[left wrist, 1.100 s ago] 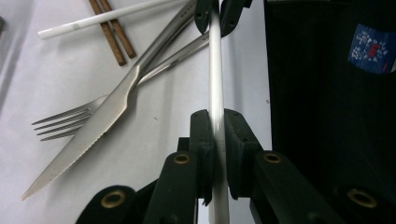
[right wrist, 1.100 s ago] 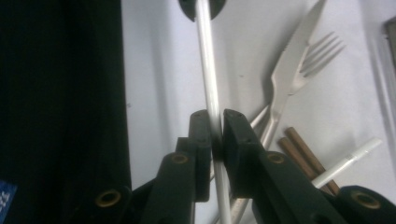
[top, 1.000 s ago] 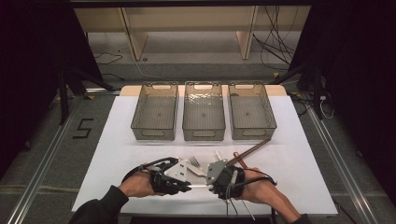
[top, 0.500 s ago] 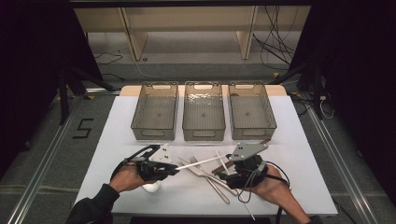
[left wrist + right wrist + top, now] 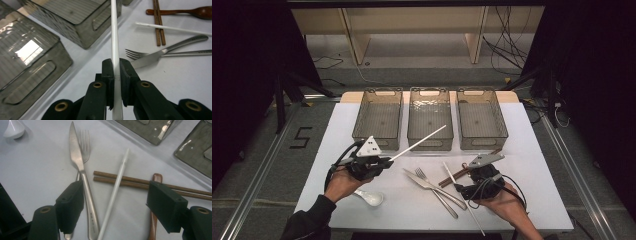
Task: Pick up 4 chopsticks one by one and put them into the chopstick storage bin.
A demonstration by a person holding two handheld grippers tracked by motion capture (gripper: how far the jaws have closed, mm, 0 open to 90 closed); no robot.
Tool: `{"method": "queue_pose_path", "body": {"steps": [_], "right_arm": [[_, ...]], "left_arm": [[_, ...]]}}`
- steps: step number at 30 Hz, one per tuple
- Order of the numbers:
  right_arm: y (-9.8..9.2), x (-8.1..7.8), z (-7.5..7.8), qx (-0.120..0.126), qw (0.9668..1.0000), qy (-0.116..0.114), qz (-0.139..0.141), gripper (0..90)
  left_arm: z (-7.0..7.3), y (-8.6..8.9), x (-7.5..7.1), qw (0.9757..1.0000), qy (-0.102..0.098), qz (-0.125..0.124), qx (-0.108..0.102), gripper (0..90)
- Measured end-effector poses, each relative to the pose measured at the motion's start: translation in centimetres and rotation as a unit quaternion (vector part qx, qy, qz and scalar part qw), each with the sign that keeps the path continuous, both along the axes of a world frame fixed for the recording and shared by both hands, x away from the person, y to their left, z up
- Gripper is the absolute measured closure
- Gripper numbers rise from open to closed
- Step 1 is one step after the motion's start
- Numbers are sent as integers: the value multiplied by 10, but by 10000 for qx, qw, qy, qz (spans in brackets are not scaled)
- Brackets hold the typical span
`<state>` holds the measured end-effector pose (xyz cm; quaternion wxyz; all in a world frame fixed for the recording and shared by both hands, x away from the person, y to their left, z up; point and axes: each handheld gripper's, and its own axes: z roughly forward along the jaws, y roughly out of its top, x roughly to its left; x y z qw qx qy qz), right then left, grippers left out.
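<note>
Now the left gripper (image 5: 388,160), clamped on one white chopstick (image 5: 419,143), lifts it toward the middle bin (image 5: 430,142); the right gripper (image 5: 115,207) has just opened, its jaws empty over the other white chopstick (image 5: 113,195).

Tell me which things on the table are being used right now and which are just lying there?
In use:
- left claw, shut on a white chopstick
- right claw, open over the other white chopstick
- three bins, likely where things go

Just lying there:
- knife
- fork
- brown chopsticks
- wooden spoon
- white spoon
</note>
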<state>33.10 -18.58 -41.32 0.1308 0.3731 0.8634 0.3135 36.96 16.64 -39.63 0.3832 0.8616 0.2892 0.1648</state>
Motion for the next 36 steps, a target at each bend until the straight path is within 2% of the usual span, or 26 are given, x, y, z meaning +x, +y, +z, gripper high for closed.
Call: {"method": "queue_pose_path", "body": {"steps": [2, 8, 14, 19, 28, 36], "right_arm": [[0, 0, -1, 11, 10000, 34, 9, 308], [-2, 2, -3, 11, 9998, 138, -127, 309], [-5, 3, -2, 71, 9996, 141, -230, 307], [-6, 2, -2, 72, 9996, 140, -241, 306], [-8, 0, -4, 48, 9996, 180, -235, 306], [-6, 0, -5, 14, 9996, 189, -186, 306]], "left_arm": [[4, 6, 3, 9998, -34, 162, -106, 829], [10, 22, 14, 9982, -79, 554, -229, 829], [11, 32, 25, 9963, -39, 785, -352, 829], [18, 38, 36, 9947, -25, 969, -338, 829], [30, 50, 63, 9890, -83, 1429, -379, 829], [24, 55, 89, 9840, 133, 1743, -336, 829]]}}
